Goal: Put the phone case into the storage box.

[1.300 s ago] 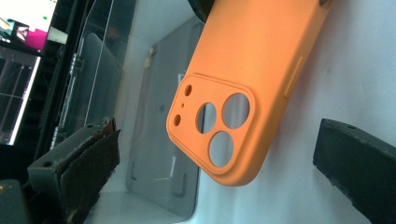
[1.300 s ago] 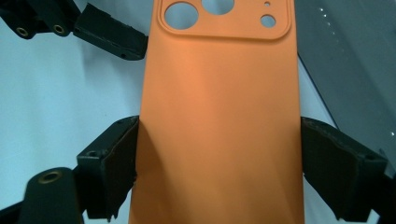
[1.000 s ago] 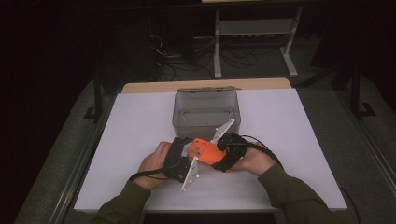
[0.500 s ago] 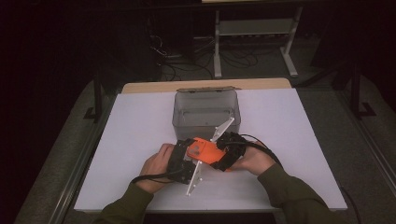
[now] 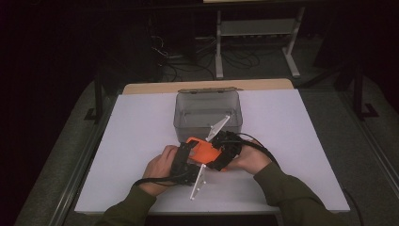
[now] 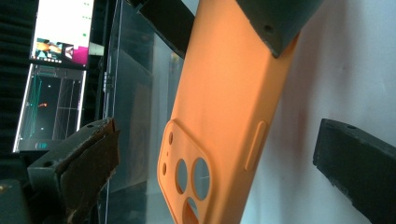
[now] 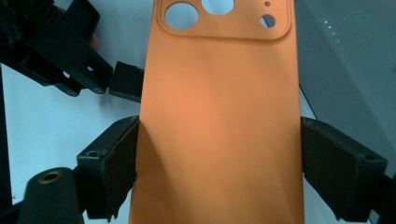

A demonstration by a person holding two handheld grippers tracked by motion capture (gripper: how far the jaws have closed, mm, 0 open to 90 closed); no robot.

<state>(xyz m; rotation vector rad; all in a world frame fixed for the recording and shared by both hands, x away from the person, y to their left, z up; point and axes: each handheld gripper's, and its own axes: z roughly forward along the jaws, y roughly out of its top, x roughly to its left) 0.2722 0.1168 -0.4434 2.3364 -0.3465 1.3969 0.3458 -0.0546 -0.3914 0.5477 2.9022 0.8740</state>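
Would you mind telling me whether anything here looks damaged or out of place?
Yes: the pad on one jaw of the left gripper looks torn and frayed at its edge. The orange phone case itself appears intact.

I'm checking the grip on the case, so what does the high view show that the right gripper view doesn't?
High view: the left hand and right hand with their sleeves, and the clear box standing just beyond the case.
Right gripper view: the case's camera cut-outs up close, and the right gripper with its pads pressed on the case's two long edges.
Both: the orange case and the left gripper beside it.
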